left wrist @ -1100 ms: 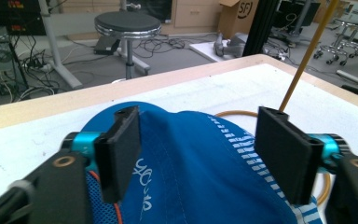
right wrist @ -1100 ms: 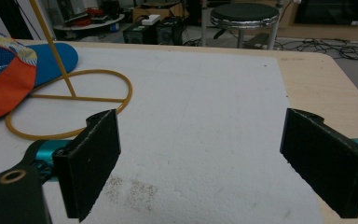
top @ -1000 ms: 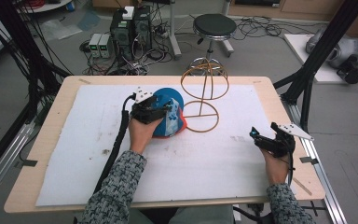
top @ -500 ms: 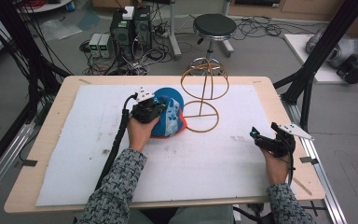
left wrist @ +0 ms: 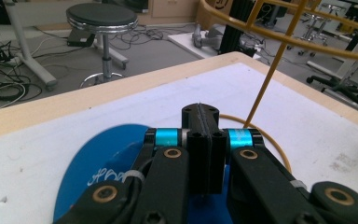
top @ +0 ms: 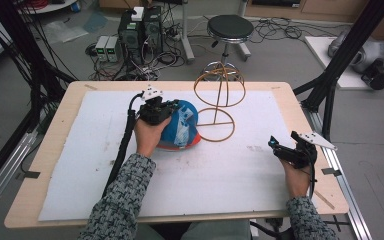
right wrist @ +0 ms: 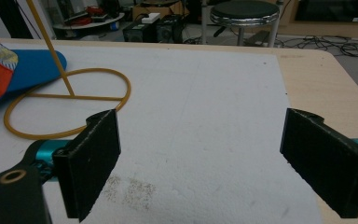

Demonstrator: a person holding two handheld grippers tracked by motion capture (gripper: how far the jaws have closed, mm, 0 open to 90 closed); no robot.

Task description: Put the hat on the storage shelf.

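Cap [top: 180,129] beside stand [top: 219,102], mid-table.

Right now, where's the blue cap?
In the high view the blue cap lies left of centre on the white sheet, under the left tool, touching the yellow wire stand.

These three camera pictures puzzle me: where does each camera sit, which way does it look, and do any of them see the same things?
High view: sits above the person's side, looking forward and down on the wooden table; both patterned sleeves, hands and tools show.
Left gripper view: rides the left tool, looking along its closed jaws over the blue and orange cap toward the round black stool.
Right gripper view: rides the right tool, looking between its open jaws across the white foam sheet.
Shared: all three see the yellow wire hat stand, the cap and the stool.
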